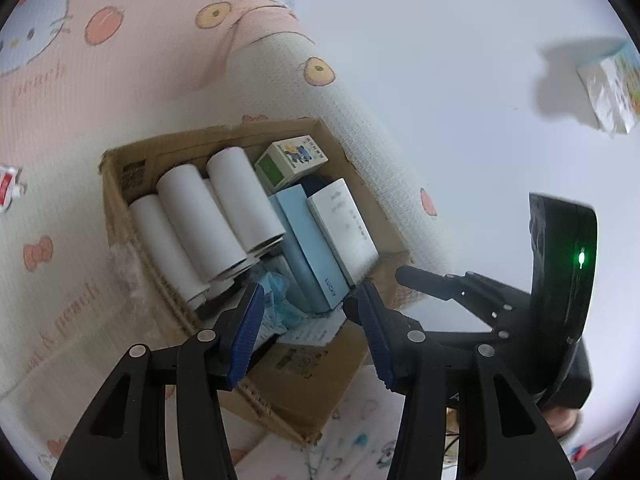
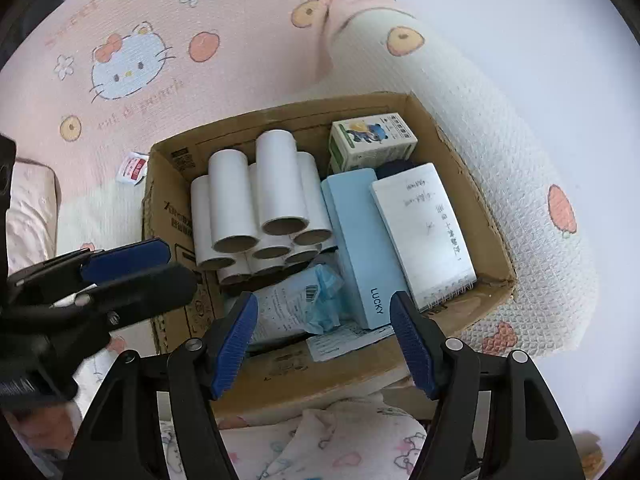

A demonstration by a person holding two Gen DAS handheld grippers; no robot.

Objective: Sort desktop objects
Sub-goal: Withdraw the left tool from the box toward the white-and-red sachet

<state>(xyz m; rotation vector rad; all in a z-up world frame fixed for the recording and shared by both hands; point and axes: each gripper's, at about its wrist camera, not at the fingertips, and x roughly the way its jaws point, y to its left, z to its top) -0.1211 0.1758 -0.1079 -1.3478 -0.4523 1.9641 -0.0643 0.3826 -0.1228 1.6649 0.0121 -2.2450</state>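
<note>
An open cardboard box [image 2: 240,132] [image 1: 180,140] lies on a quilt. It holds several white tubes [image 2: 276,184] [image 1: 216,216], a small green and white carton [image 2: 372,140] [image 1: 292,160], a light blue box marked LUCKY [image 2: 360,236] [image 1: 308,240], a white spiral notebook [image 2: 424,232] [image 1: 344,224] and a pack of blue masks [image 2: 296,304] [image 1: 280,300]. My right gripper [image 2: 324,340] hangs open over the box's near end, nothing between its blue pads. My left gripper [image 1: 310,332] is open and empty too, above the near edge; it also shows at the left of the right wrist view [image 2: 140,272].
The pink and cream cartoon-cat quilt [image 2: 132,64] surrounds the box. A small red and white sachet [image 2: 134,168] lies left of it. A white surface with a printed packet [image 1: 612,88] lies far right. Patterned cloth [image 2: 340,440] lies below the box's near wall.
</note>
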